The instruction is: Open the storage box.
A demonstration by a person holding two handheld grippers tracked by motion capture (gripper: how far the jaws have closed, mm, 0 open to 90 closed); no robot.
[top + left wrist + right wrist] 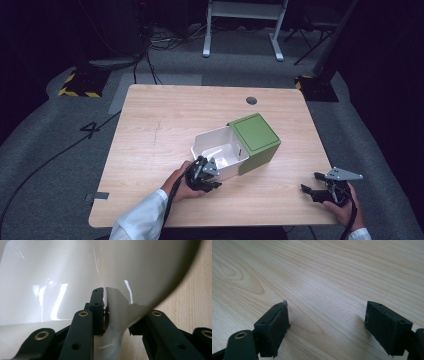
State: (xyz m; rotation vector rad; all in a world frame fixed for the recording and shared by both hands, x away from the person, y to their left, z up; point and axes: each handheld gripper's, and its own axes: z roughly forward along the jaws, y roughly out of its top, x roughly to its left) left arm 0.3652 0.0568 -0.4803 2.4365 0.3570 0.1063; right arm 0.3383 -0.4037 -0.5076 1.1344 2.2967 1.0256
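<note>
Two grippers were at work over a light wooden table (150,130), one in each of the person's hands. At the left, the left gripper (204,175) sat at the near rim of a white glossy container (220,150), its jaws clenched on that container's thin wall. In the left gripper view one black pad (97,305) pressed the inner face of the wall while the other jaw lay mostly hidden behind the outside, and the white plastic (50,285) bent slightly where it was pinched. The hand (179,184) behind it came out of a white sleeve (142,220) at the table's near edge.

The white container lay near the middle of the table, its open side turned up and towards the left, and its far end sat inside a green box (257,140) that was tilted, with its green top face catching the light.

Further right, well apart from both, the right gripper (316,189) hovered low over the near right corner of the table. Its jaws stood released and wide, with nothing between them but bare wood grain (324,290) in the right gripper view. A grey three-cornered plate (344,174) rode on top of it.
</note>
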